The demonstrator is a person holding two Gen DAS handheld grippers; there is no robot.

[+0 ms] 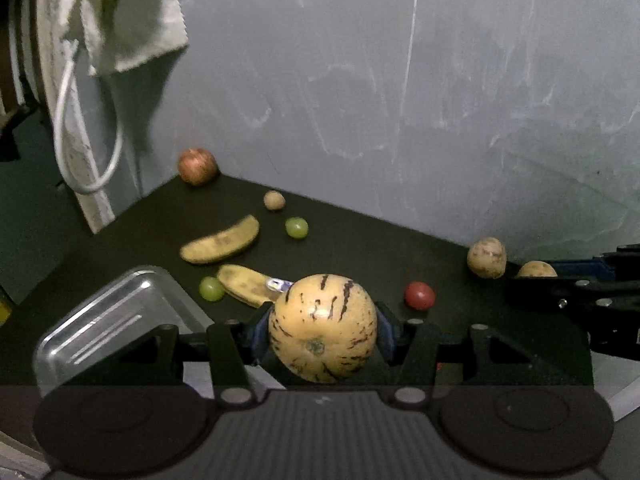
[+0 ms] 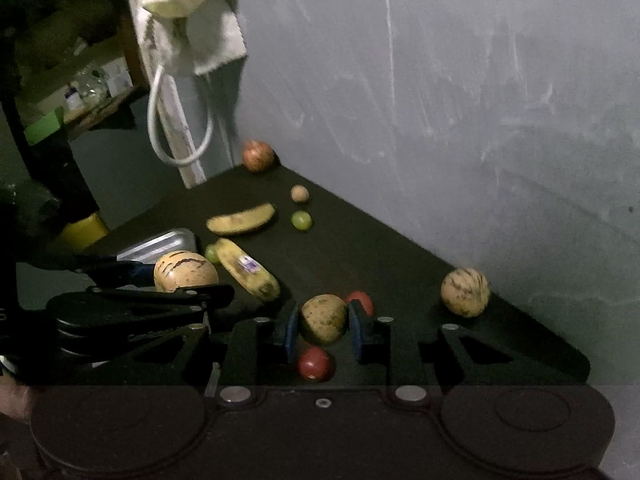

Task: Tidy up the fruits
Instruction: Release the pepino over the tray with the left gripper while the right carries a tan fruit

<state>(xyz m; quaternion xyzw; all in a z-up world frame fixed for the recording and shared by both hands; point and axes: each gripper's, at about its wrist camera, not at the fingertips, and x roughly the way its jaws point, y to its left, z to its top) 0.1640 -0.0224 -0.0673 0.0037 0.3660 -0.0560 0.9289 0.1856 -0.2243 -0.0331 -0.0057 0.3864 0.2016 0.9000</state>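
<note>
Striped melon (image 1: 322, 328) clamped in left jaws, speckled fruit (image 2: 323, 319) in right.

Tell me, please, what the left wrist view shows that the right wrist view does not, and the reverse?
Only the left wrist view shows the ribbed floor of the shiny metal tray and the stem end of the big striped yellow melon in the left gripper. Only the right wrist view shows a second small red round fruit below the right gripper, which holds a speckled yellow-brown fruit, and a cluttered shelf. Both show two spotted bananas, two green grapes and the reddish apple.
</note>
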